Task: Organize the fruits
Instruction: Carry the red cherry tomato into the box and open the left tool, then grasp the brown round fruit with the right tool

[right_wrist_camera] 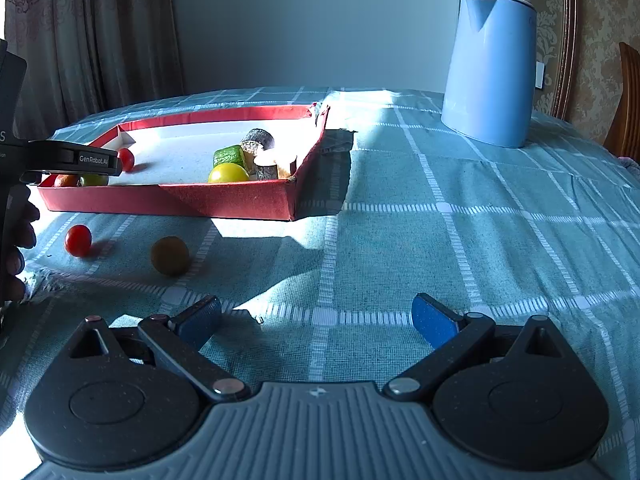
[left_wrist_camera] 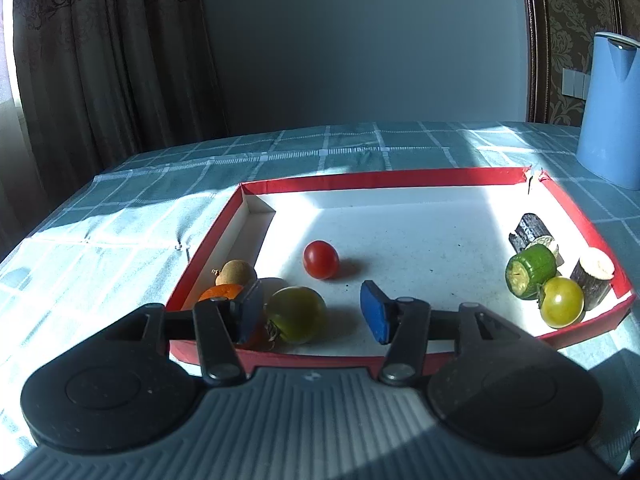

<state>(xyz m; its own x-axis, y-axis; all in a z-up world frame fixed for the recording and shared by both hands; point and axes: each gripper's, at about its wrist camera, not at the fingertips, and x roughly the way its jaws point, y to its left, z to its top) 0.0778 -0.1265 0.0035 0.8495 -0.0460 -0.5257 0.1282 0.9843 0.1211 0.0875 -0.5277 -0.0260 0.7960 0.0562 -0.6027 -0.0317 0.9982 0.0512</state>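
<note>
Fruit sits in my red tray [left_wrist_camera: 400, 178]: a red tomato [left_wrist_camera: 321, 259] mid-floor, a green tomato [left_wrist_camera: 295, 314], an orange [left_wrist_camera: 224, 293] and a longan [left_wrist_camera: 236, 273] at the near left. My left gripper [left_wrist_camera: 314, 312] hangs spread over the near edge, the green tomato between its pads, untouched. Far right lie a yellow tomato [left_wrist_camera: 561, 302], a cucumber piece [left_wrist_camera: 530, 271] and dark cane chunks [left_wrist_camera: 531, 231]. My right gripper [right_wrist_camera: 316, 318] gapes empty over the cloth [right_wrist_camera: 440, 240]; another tomato [right_wrist_camera: 78, 240] and brown fruit [right_wrist_camera: 170, 256] lie near the tray, a blue kettle [right_wrist_camera: 490, 68] far right
</note>
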